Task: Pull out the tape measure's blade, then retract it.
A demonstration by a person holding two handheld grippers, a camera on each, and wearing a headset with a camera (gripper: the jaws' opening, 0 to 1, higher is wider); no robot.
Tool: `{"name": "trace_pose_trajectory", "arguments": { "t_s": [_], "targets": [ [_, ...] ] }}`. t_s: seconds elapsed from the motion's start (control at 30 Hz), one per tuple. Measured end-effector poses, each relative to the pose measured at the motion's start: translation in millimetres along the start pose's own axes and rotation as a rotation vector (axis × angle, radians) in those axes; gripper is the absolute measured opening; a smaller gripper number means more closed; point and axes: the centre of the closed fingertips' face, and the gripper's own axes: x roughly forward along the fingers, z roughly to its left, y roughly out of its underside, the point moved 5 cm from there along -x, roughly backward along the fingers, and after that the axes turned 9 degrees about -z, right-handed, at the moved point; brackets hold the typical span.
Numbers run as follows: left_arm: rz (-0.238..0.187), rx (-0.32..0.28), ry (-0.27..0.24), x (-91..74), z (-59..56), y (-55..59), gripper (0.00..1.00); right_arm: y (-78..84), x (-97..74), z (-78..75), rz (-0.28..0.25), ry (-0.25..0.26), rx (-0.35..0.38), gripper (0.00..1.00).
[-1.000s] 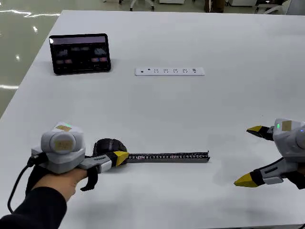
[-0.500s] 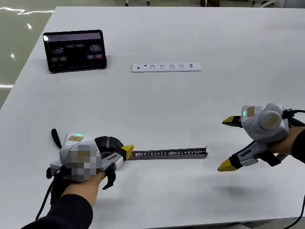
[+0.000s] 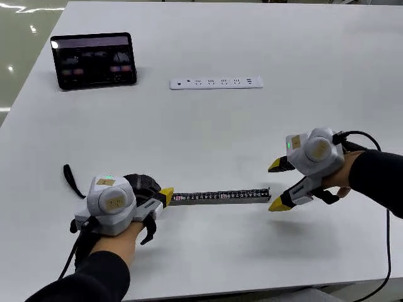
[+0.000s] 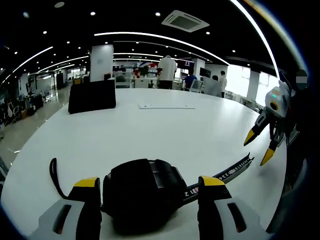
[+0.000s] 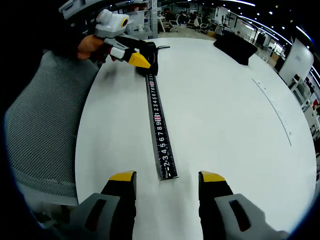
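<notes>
A black tape measure (image 3: 142, 187) lies on the white table (image 3: 208, 138) at the front left, its wrist strap (image 3: 70, 180) trailing left. My left gripper (image 3: 158, 200) is shut on the case (image 4: 142, 192), a yellow-tipped finger on each side. The blade (image 3: 218, 196) runs out flat to the right, and its numbered face (image 5: 158, 126) shows in the right gripper view. My right gripper (image 3: 277, 186) hangs open just past the blade's free end (image 5: 168, 175), which lies between and just ahead of the two fingertips without touching them.
A dark tablet (image 3: 93, 60) stands at the back left. A white power strip (image 3: 216, 82) lies at the back middle. A black cable (image 3: 378, 220) runs from the right gripper off the table's front right.
My right gripper has come in from the right edge toward the blade's end. The left gripper stays on the case. The head camera has shifted.
</notes>
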Motion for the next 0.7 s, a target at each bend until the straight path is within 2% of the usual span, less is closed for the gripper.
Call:
{"name": "trace_pose_trajectory", "arguments": {
  "t_s": [0.23,0.7],
  "targets": [
    [-0.008,-0.008,0.004,1.1,-1.9,-1.6,0.74,7.9,11.2,-0.9,0.054,-0.038,-0.021,0.36],
    [-0.011,-0.017,-0.002,-1.1,-0.6,-1.8,0.71,12.9,16.9,-6.7,0.082,-0.060,-0.057,0.20]
  ]
}}
